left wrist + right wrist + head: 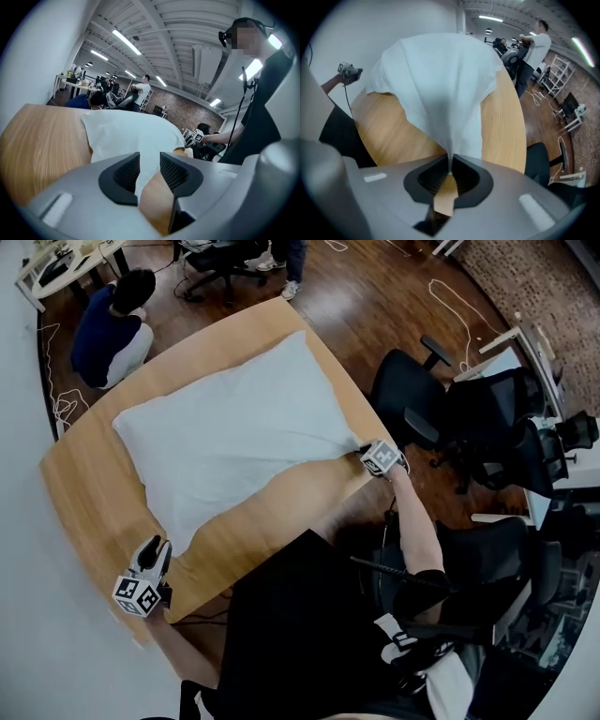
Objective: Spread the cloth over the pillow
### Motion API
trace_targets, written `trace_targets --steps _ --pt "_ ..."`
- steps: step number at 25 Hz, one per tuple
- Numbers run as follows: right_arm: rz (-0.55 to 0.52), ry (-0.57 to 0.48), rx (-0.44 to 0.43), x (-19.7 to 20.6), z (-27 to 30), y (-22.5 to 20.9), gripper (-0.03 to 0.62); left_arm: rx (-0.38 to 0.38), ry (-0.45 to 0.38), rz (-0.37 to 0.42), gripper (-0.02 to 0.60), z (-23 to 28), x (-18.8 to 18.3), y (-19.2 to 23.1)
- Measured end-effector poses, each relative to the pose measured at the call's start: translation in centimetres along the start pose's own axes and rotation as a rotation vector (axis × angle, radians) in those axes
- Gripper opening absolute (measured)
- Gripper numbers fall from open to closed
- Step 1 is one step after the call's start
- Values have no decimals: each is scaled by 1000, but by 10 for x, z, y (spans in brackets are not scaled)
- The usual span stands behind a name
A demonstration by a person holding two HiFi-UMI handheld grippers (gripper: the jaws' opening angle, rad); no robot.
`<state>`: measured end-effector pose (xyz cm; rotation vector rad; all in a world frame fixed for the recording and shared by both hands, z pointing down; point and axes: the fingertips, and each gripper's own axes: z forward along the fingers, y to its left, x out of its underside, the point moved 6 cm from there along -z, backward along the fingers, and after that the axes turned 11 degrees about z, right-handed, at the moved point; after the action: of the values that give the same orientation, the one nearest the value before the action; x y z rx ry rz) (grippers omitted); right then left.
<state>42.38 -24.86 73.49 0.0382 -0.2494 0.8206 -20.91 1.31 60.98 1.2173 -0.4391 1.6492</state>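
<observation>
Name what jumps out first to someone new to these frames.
The white cloth dominates, spread across the middle of the wooden table. The right hand-held gripper is shut on its corner at the table's right edge, tenting it. The left hand-held gripper sits open and empty by the table's near-left corner.

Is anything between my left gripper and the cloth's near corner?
Nothing visible does. Only bare table separates the left gripper, jaws apart and empty, from the cloth; the right gripper is shut on the other near corner.
</observation>
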Motion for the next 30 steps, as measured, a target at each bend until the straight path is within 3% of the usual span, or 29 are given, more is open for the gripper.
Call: trace_targets --steps 1,3,5,7,8,10,12,14,16,18,21,22,23,27,30 --pt "-19 31 -2 4 5 0 50 -14 -36 2 133 -2 -11 4" --pt "-28 78 -27 13 4 -6 309 -37 -96 -7 132 -3 -28 9" --pt "-14 115 -44 22 -14 -24 371 -20 -117 -29 122 5 -31 7" --pt "-6 128 6 17 -43 -55 371 16 -103 -63 121 22 -34 -2" --pt "3 84 39 2 -61 -71 371 32 -94 -77 121 33 -40 -7" --pt "45 -149 41 -57 -91 -96 362 52 -97 -82 121 58 -59 -9" --pt "136 -472 -88 -138 -102 -110 329 57 -102 -55 120 83 -85 0" --pt "240 -679 -258 -218 -87 -121 273 62 -67 -11 118 108 -112 14" --pt "284 -685 -350 -283 -48 -132 195 68 7 22 118 134 -121 28" --pt "340 -567 -436 -324 1 -143 173 53 102 44 118 156 -109 37" --pt "485 -417 -658 -351 49 -144 169 13 168 30 118 176 -94 38" --pt "489 -395 -697 -355 54 -141 98 1 160 12 118 177 -93 38" --pt "475 -386 -702 -356 54 -140 6 -11 147 -8 118 178 -92 39" --pt "395 -479 -488 -350 24 -152 6 -49 103 -68 97 177 -90 46" --pt "295 -488 -405 -348 45 -146 8 -56 100 -84 97 183 -85 45"
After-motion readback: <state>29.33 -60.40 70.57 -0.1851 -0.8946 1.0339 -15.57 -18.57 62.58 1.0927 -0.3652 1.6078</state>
